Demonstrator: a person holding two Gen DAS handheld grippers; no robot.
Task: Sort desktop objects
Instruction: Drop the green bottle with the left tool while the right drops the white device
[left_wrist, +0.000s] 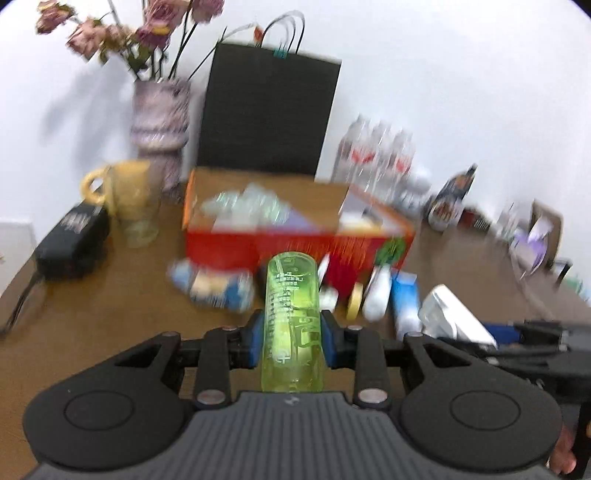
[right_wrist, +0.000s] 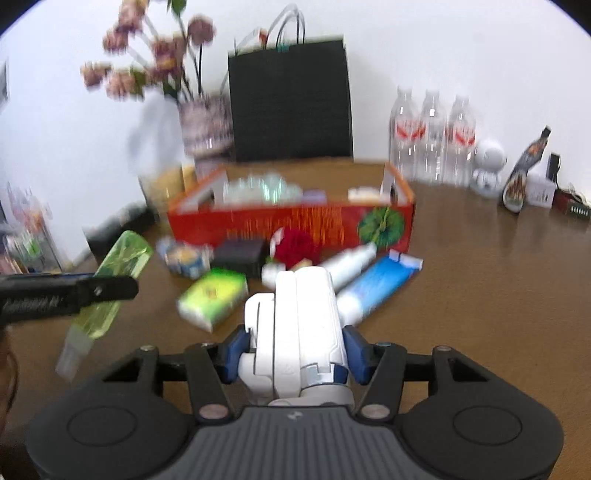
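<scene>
Print on the green translucent bottle (left_wrist: 291, 325) is blurred past reading as the left gripper (left_wrist: 291, 341) clamps it between blue pads, raised over the brown table (left_wrist: 110, 314) before the red cardboard box (left_wrist: 295, 236). Beside it the right gripper (right_wrist: 295, 354) squeezes a white folded plastic device (right_wrist: 299, 325), off the table, near a blue tube (right_wrist: 376, 284) and green packet (right_wrist: 214, 295). Bare tabletop lies open to the right; red bottle labels (right_wrist: 432, 133) along the wall stay illegible.

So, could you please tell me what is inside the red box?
The red box holds a blurred clear, glassy cluster and a pale item; its front wall hides whatever lies lower.
</scene>
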